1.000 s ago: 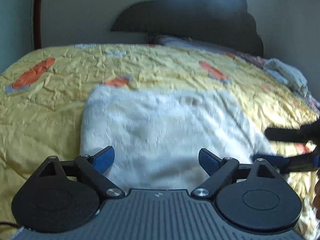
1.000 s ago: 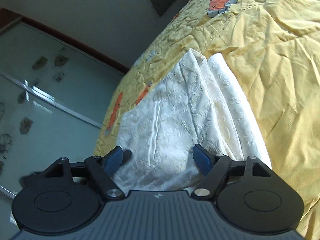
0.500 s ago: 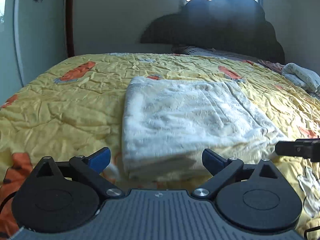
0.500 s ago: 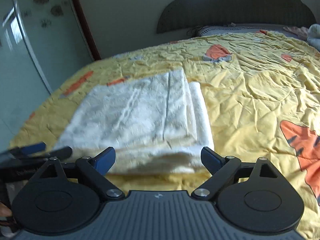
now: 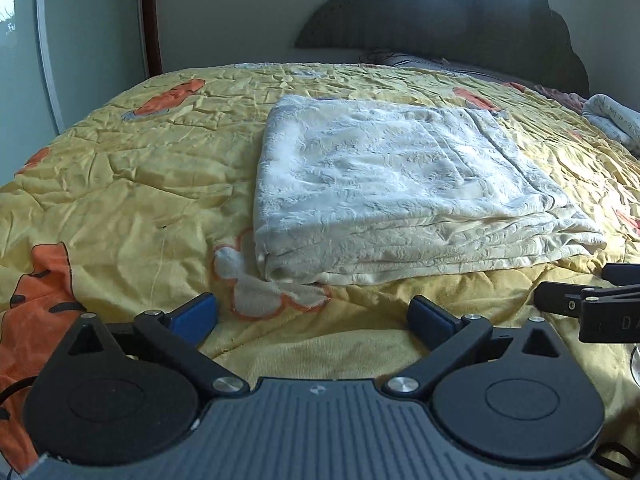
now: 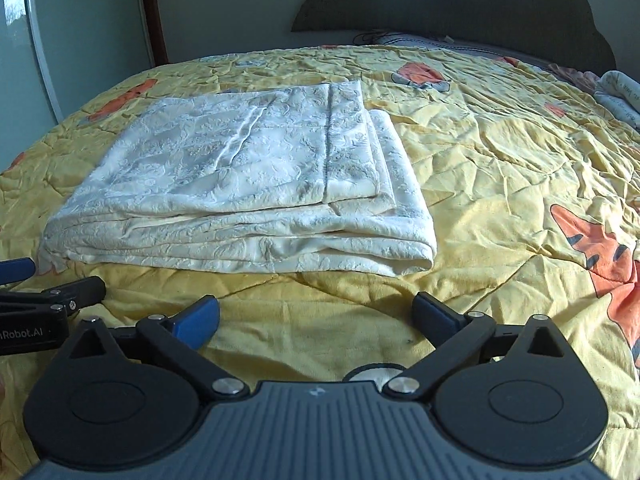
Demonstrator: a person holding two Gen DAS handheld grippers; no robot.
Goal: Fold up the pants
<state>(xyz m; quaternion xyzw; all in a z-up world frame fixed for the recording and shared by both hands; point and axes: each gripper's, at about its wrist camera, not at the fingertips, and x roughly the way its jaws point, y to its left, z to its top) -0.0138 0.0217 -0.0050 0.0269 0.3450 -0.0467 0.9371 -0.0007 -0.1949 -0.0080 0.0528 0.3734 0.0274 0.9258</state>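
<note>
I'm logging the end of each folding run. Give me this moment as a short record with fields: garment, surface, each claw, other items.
garment: cream-white textured pants, folded into a flat stacked rectangle
surface: yellow quilted bedspread with orange cartoon prints; pants lie on it
left claw: open, empty, short of the pants' near edge
right claw: open, empty, also short of the pants
contact: neither claw touches the pants
other items: dark scalloped headboard; folded pale cloth at the bed's far right
</note>
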